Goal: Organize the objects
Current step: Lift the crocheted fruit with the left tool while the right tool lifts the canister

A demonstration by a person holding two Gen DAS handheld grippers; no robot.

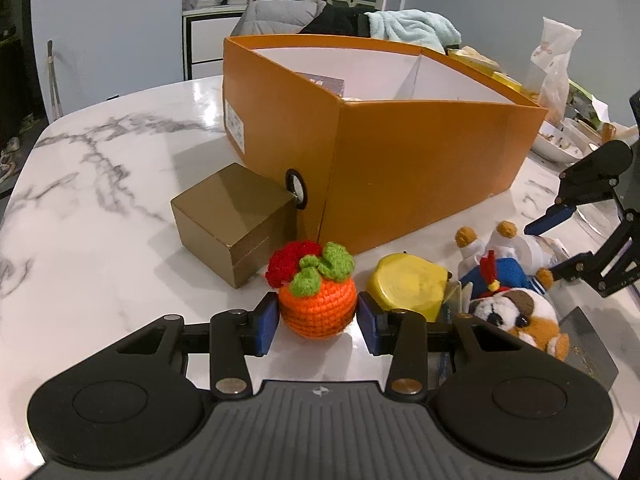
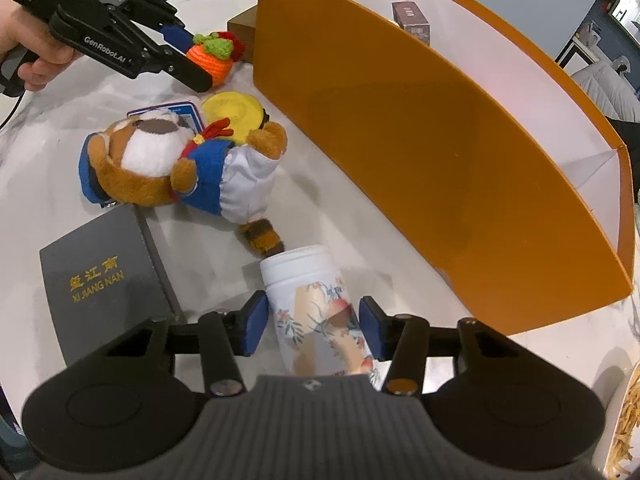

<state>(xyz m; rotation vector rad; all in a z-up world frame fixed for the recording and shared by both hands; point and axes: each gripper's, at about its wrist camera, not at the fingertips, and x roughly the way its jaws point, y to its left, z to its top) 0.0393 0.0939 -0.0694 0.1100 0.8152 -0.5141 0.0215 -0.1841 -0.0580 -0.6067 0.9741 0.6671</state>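
Left claw [image 1: 318,322]: its blue pads are pressing both sides of the crocheted orange fruit [image 1: 317,306], gripping it while it is sitting on the desk [image 1: 100,184]; a person's hand [image 2: 24,46] is holding this claw's handle in the right wrist view.
Right claw [image 2: 314,326]: its pads are standing either side of the white floral bottle [image 2: 320,312]; the left pad is touching it, the right pad seems to be just beside it, so whether it is gripping is hard to tell.
Crocheted orange fruit: it is sitting in front of the orange box's near corner, with a red crocheted piece [image 1: 290,266] just behind it.
White floral bottle: it is lying on its side on the desk, cap end pointing toward the plush dog's tail.
Orange box [image 1: 420,152]: it is standing open on the desk, with a white divider inside and a small dark carton [image 2: 412,22] standing in one compartment.
Brown cube box [image 1: 232,220]: it is resting against the orange box's left wall.
Yellow lid [image 1: 408,284]: it is lying between the crocheted fruit and the plush dog.
Plush dog [image 2: 176,164]: it is lying on its back in a blue and white outfit, partly over a blue card [image 2: 182,112].
Grey case [image 2: 100,280]: it is lying flat beside the plush dog, gold lettering facing up.
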